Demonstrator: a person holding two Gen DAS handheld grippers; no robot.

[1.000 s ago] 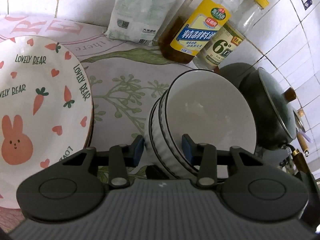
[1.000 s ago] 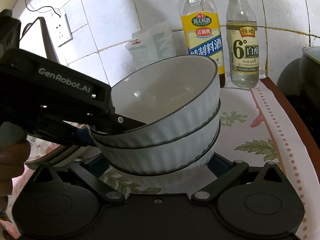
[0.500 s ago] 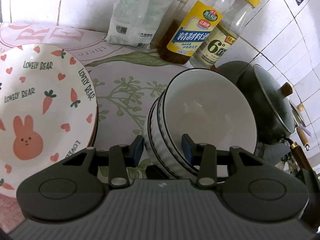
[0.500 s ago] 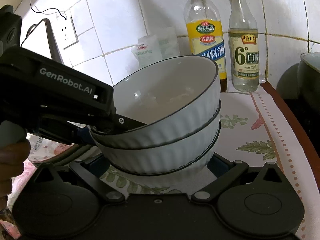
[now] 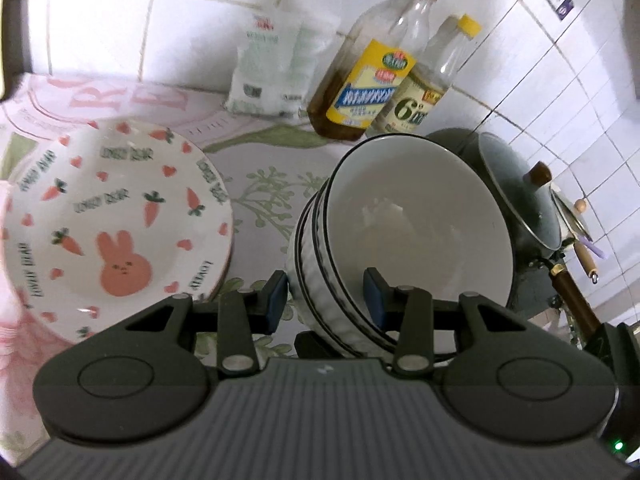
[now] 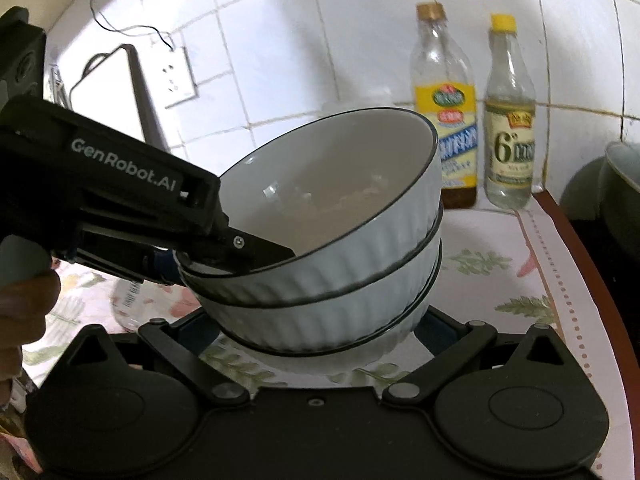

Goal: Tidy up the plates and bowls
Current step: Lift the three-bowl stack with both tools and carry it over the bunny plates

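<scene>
A stack of three white ribbed bowls with dark rims [image 5: 416, 236] [image 6: 336, 240] hangs above the counter. My left gripper [image 5: 325, 298] is shut on the stack's near rim, one finger inside the top bowl and one outside; it also shows from the side in the right wrist view [image 6: 224, 248]. My right gripper [image 6: 316, 328] has its jaws on both sides of the bottom bowl and holds the stack from below. A stack of bunny-and-carrot plates [image 5: 108, 224] lies on the counter at the left.
Two bottles [image 5: 368, 80] [image 6: 508, 132] and a white bag [image 5: 276, 68] stand against the tiled wall. A dark pot with lid [image 5: 516, 196] sits to the right of the bowls. A floral cloth [image 5: 264, 184] covers the counter. A wall socket [image 6: 176, 76] is at the left.
Both grippers have risen with the bowl stack; the counter, plates and bottles now sit lower and farther off. The grip on the bowls is unchanged.
</scene>
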